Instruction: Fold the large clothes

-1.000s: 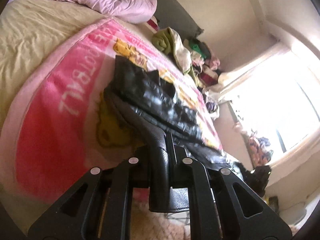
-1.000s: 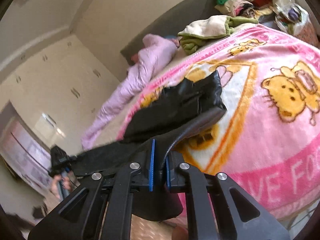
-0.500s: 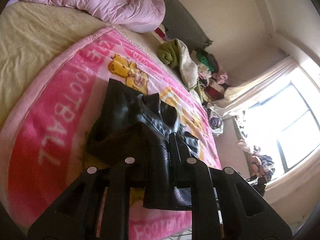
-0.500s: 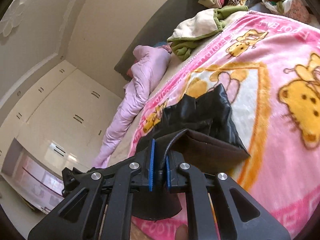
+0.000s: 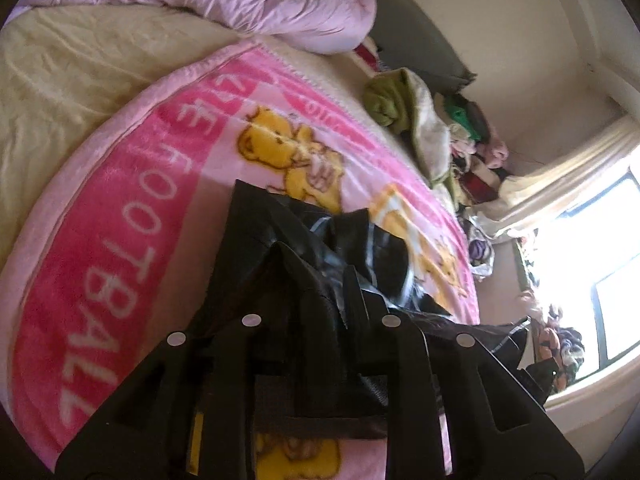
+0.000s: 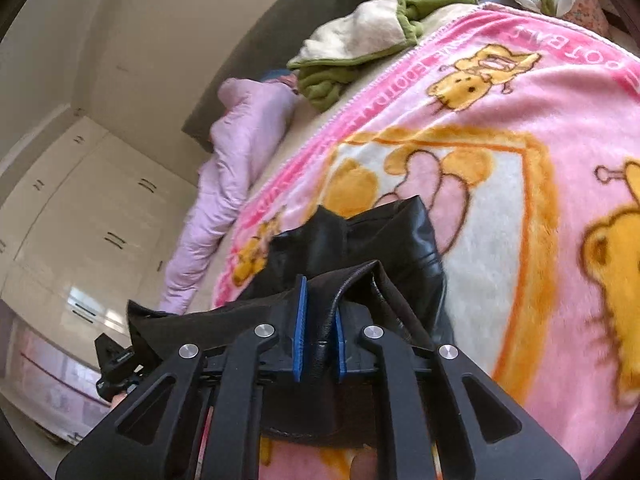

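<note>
Right wrist view: your right gripper [image 6: 318,320] pinches the black leather garment [image 6: 384,236], jaws opening, as does your left gripper [image 5: 320,280].

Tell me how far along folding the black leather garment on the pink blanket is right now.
Done: the black leather garment is doubled over on the pink blanket. In hand: the right tongs and left tongs each have a leather edge between their opening jaws, so the release looks begun. Left: letting go fully, plus probably more folds; it looks bunched, not flat.
</note>
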A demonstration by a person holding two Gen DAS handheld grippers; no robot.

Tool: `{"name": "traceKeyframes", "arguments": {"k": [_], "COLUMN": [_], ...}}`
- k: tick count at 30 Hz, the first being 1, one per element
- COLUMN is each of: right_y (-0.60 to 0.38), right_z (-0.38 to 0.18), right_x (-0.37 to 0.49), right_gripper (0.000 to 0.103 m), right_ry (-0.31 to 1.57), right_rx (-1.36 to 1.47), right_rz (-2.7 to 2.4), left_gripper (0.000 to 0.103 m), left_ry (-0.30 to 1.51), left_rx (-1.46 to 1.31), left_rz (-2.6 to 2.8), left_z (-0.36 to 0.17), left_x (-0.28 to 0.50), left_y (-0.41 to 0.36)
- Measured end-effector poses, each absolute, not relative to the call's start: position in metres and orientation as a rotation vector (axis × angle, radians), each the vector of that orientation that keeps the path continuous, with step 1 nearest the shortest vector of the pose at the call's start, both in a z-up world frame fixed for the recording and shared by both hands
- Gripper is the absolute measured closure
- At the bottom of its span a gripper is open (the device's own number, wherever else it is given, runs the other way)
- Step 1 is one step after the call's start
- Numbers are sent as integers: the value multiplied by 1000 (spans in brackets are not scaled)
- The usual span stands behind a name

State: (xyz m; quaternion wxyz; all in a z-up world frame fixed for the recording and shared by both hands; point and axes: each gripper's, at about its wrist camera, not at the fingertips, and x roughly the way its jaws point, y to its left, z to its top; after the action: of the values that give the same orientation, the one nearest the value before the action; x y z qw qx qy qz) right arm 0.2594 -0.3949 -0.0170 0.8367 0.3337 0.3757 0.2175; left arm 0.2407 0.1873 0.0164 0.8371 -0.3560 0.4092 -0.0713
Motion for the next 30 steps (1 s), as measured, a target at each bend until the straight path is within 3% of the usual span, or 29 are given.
{"name": "traceKeyframes", "arguments": {"k": [7,9,11,16,20,23,25,30], "right_y": [-389,-387,-385,-387,-383,-377,-374,-353], "right_z": [-51,-55,-52,-32,-11,-1,2,-11], "right_x": [290,293,294,288,281,276,275,292], "right_gripper": [87,79,51,43,28,17,14,14], "right_ry": [874,874,853,755,668,618,593,638], "right_rx": [701,705,698,607,462,366,319,110], "right_rz": [390,397,418,407,376,380,387,312], "left_gripper": [83,81,79,72,68,59,48,47], "left_ry": [884,878,866,817,797,770,737,687], "left_rx": [-778,-783,-783,-787,-799,-849,-874,-640], "left_rz": [-147,-153,-166,-214,-248,-285,-304,-155], "left_z": [-6,-8,-8,-1,4,5,7,27], "left_x": [258,260,259,256,254,252,250,244], "left_y": [188,188,187,185,185,189,192,189]}}
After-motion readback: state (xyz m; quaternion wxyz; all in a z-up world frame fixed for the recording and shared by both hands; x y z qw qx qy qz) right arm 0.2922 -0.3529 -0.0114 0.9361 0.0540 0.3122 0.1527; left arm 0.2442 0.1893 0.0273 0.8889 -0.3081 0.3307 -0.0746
